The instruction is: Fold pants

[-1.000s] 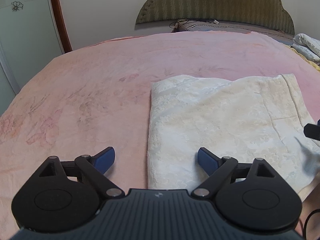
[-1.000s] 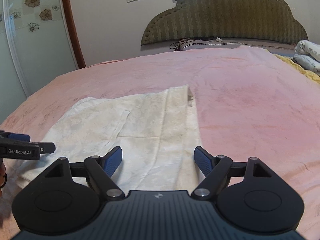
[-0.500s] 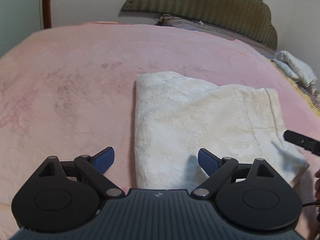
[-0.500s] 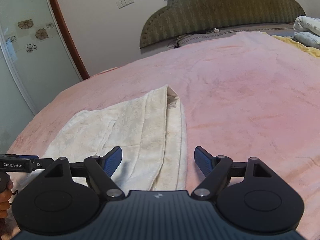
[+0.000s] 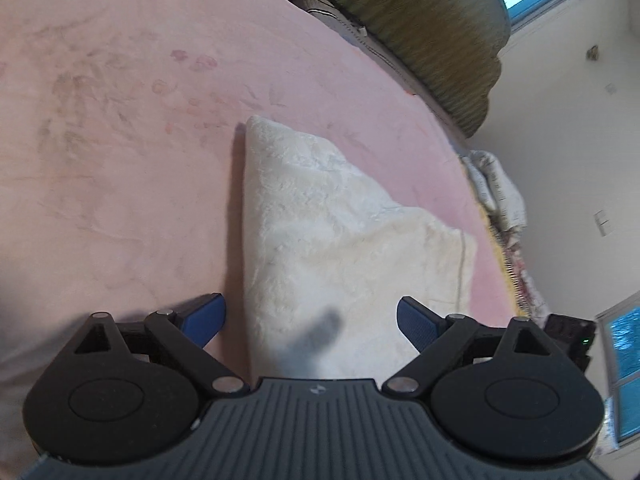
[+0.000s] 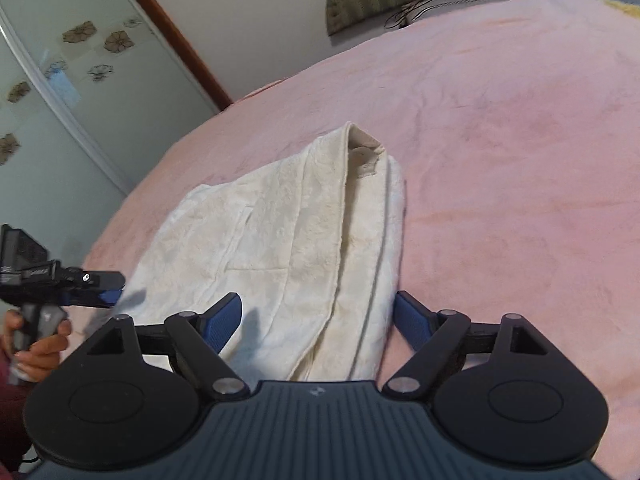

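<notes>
On the pink bed (image 5: 120, 184), left wrist view: cream pants (image 5: 332, 240) lie folded into a flat wedge, near edge running under the cam. Left hand-held gripper (image 5: 310, 318) is spread wide w/ nothing in it; one pad sits over bare blanket, the other over cloth, so the pants' left edge passes between them. Long axis runs away from the cam toward the headboard (image 5: 420, 20), narrowing to a far corner. Risk: if the jaws close from here they'd prob. catch only the top layer at that edge, and a lift would peel the stack open.

Right wrist view: same pants (image 6: 280, 248), layered, w/ a doubled band along the right edge and a tan opening at the far end, likely the waistband. Long axis again points away, tilted a bit right. Right hand-held gripper (image 6: 318, 318) is wide, empty, straddling the near right part of the cloth. Left hand-held gripper (image 6: 100, 286) shows at the left edge, just beside the pants' near left corner. Risks: uneven pull between the two sides would skew the fold; plush blanket may drag the bottom layer.
</notes>
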Available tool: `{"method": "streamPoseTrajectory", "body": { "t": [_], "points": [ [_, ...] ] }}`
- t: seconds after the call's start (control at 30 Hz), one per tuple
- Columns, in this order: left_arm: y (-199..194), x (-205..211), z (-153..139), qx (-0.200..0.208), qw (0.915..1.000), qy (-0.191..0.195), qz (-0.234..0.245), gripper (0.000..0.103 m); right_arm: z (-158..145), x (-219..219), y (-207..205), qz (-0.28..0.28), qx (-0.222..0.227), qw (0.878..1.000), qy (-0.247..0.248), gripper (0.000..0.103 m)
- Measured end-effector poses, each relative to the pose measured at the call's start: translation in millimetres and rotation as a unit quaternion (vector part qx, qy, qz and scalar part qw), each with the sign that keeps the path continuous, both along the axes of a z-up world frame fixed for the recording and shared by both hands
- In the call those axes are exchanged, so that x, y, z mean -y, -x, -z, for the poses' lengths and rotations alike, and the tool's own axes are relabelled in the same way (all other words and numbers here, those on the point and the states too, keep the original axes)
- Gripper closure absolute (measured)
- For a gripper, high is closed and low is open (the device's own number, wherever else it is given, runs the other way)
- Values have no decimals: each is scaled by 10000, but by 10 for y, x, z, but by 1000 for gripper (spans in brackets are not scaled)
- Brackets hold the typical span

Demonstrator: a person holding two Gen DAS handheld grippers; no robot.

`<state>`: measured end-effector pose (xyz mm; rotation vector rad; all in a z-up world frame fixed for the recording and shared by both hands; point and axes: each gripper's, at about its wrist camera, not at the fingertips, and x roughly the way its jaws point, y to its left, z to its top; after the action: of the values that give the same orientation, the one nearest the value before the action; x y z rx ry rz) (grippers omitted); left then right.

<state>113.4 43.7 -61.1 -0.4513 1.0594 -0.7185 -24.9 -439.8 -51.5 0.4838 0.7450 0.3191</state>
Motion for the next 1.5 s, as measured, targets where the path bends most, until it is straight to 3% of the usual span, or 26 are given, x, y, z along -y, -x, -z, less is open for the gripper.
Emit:
{"method": "streamPoseTrajectory", "body": {
  "t": [0.07,0.17,0.3,0.37,0.47,0.67,0.8,0.97,1.07,1.2,1.33,1.4,1.5],
  "points": [
    [37,62,-21,89,9997,-178,-141,10,-15,-32,-40,-63,-12,9999,115,19],
    [152,206,-157,547,9939,-841,-462,10,-77,-165,-44,150,18,9983,567,19],
    [430,377,-354,1540,9630,-1909,-1114,10,-219,-388,172,1085,297,9821,1513,19],
    [485,450,-375,1610,9543,-2210,-1208,9,-319,-520,333,1439,501,9732,1725,19],
    [514,520,-341,1546,9494,-2454,-1204,9,-436,-758,561,1665,790,9675,1732,5],
    [661,535,-328,1710,9404,-2724,-1108,9,-468,-920,800,1794,1144,9580,1923,5],
    [767,592,-405,1977,9338,-2790,-1052,9,-434,-792,876,1941,1065,9583,1805,5],
    [983,793,-544,2503,9338,-2522,-409,10,-389,-668,1051,2192,960,9514,1937,5],
    [1187,1024,-594,3016,9235,-2354,292,9,-370,-633,1116,2264,873,9451,2187,5],
    [1485,1418,-599,3552,8946,-2325,1398,13,-310,-545,1166,2393,759,9448,2104,5],
    [1745,1743,-482,3967,8599,-2471,2050,22,-243,-480,1196,2433,674,9488,1898,5],
    [1812,1843,-398,4040,8509,-2485,2258,26,-214,-462,1195,2438,650,9495,1863,5],
    [1832,1972,-278,4000,8429,-2572,2518,39,-190,-443,1215,2443,681,9510,1769,5]
  ]
}}
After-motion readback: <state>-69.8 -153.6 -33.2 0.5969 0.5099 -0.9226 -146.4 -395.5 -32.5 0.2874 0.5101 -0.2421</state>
